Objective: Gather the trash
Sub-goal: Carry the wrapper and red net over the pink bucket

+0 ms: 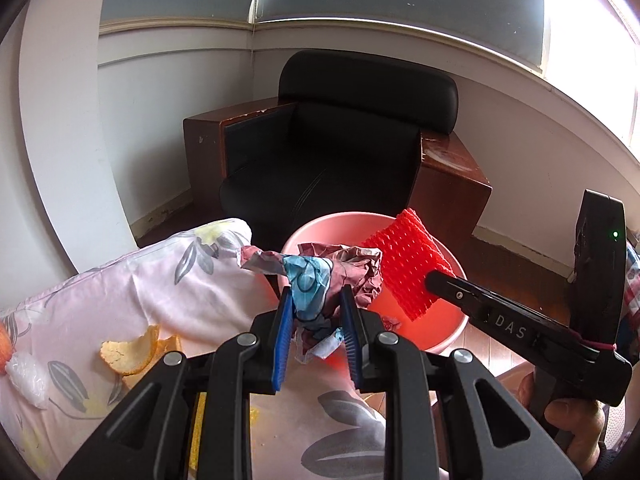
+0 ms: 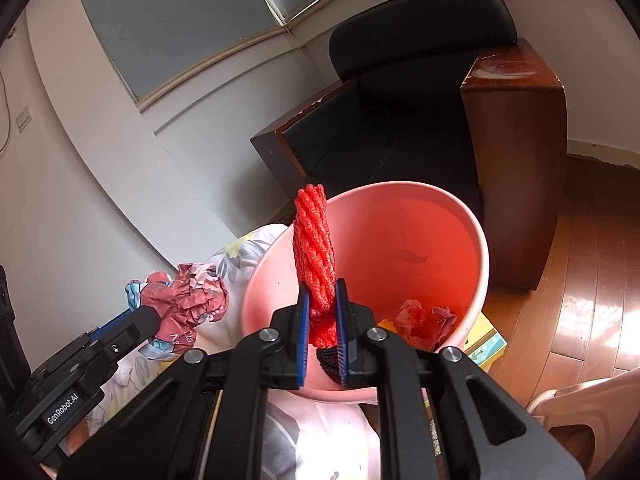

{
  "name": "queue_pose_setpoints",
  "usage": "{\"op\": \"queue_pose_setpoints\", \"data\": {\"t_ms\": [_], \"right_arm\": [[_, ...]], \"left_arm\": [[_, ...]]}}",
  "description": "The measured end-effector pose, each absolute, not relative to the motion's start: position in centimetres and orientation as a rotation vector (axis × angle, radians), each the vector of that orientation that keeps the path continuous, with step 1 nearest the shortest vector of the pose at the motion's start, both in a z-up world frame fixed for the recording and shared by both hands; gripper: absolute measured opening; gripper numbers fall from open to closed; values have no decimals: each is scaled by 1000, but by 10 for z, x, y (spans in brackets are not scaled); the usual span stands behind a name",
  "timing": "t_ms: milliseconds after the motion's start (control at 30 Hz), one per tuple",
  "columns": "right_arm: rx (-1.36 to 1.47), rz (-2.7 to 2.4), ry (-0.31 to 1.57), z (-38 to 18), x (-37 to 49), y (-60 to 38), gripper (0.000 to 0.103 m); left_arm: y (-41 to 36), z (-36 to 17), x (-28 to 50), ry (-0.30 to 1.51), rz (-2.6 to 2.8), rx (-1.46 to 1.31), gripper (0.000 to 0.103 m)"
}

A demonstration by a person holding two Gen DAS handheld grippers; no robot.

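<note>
Floral sheet (image 1: 160,280) carries orange peel (image 1: 132,354) and a plastic scrap (image 1: 26,376)

Left gripper (image 1: 316,328) angled downward, blue-padded jaws partly closed and clamped on a crumpled wrapper (image 1: 320,276). Right gripper (image 2: 323,332) likewise tilted down, jaws nearly together, pinching a red foam net (image 2: 314,248). Bare hand (image 1: 568,412) gripping the right gripper's handle from beneath.

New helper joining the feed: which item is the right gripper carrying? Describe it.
Find the pink bin before the black armchair. Above its near rim, the right gripper pinches a red foam fruit net. Unlike the crumpled paper wrapper alongside, it is ribbed mesh, standing upright.
</note>
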State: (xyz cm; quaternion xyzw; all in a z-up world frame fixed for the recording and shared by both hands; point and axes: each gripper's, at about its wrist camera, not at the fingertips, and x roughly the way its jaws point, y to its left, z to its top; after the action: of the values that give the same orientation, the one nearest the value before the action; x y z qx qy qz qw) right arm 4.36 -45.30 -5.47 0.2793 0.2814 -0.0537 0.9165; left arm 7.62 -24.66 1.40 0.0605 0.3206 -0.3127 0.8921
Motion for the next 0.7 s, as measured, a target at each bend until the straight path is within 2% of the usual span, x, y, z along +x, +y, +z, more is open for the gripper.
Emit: {"op": "queue_pose_setpoints", "data": {"t_ms": [700], "right_arm": [[602, -175, 617, -77, 51, -480, 12]], "left_arm": [[-321, -28, 96, 725, -702, 259, 22]]}}
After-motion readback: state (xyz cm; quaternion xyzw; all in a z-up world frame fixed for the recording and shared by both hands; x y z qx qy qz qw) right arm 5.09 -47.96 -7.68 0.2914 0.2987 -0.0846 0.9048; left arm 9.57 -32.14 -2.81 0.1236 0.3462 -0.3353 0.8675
